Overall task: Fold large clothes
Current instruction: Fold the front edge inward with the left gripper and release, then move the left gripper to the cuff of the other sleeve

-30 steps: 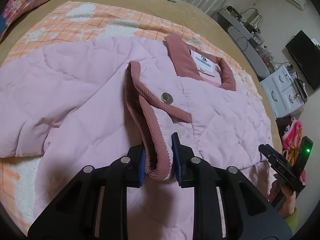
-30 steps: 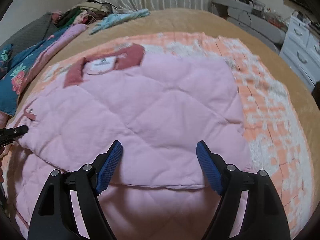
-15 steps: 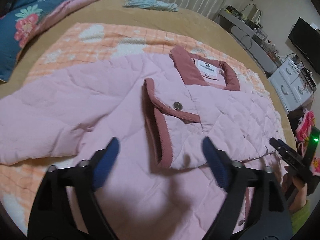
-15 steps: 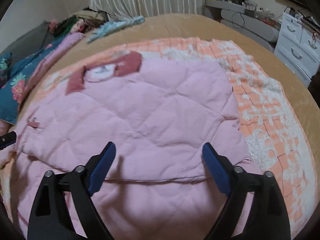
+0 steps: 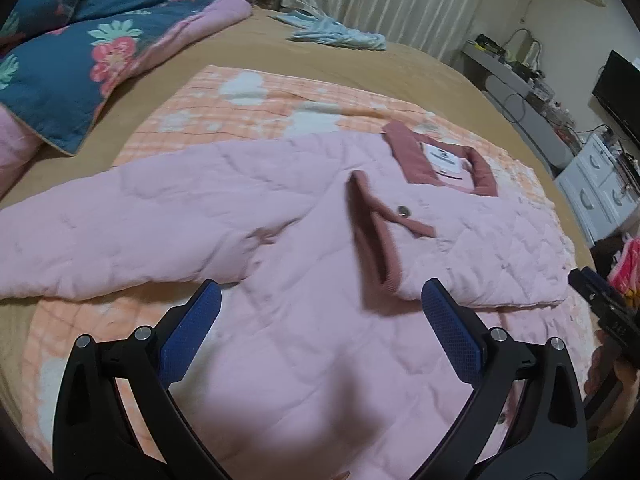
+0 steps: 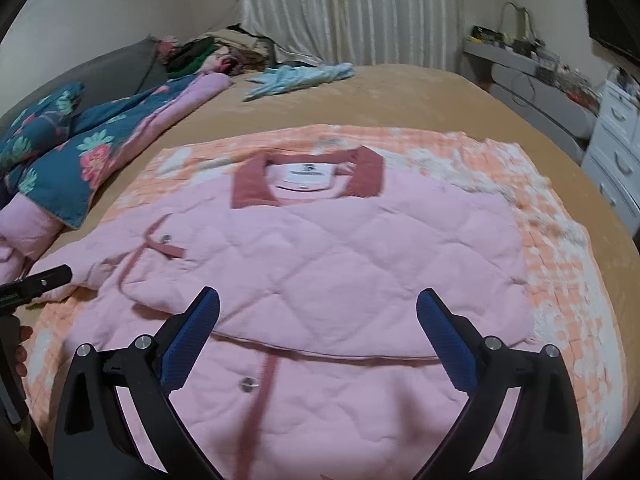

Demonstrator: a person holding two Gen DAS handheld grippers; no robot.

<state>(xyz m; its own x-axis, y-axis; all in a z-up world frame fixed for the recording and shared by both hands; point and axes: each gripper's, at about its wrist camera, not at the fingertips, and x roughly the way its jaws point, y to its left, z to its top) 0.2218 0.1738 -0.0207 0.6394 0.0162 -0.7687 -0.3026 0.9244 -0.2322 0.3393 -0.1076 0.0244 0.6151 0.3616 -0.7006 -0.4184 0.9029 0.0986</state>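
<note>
Jacket (image 5: 312, 240): pink, quilted, large; lies flat on the orange checked blanket (image 5: 248, 100) spread over the tan bed (image 5: 360, 68), collar (image 6: 308, 178) toward the curtains. Right sleeve (image 6: 360, 256): folded across the chest, its cuff (image 5: 376, 232) with one snap resting near the jacket's middle. Left sleeve (image 5: 120, 232): not yet folded, stretched out sideways past the blanket's edge. Change noted: a second ago the left gripper (image 5: 320, 332) pinched the cuff between its pads; it has since let go and drawn back, and the cuff stays where it was laid. Left gripper, present state: jaws spread wide, nothing between them, hovering above the jacket's lower front. Right gripper (image 6: 318, 340): jaws likewise spread, empty, held above the fold line and the placket (image 6: 260, 384), pulled back slightly from before. Judgement: first sleeve fold complete; the outstretched sleeve is the likely next item, then the body. Bedding, floral (image 5: 72, 64), and a blue garment (image 5: 336, 34): lying well apart, uninvolved.
</note>
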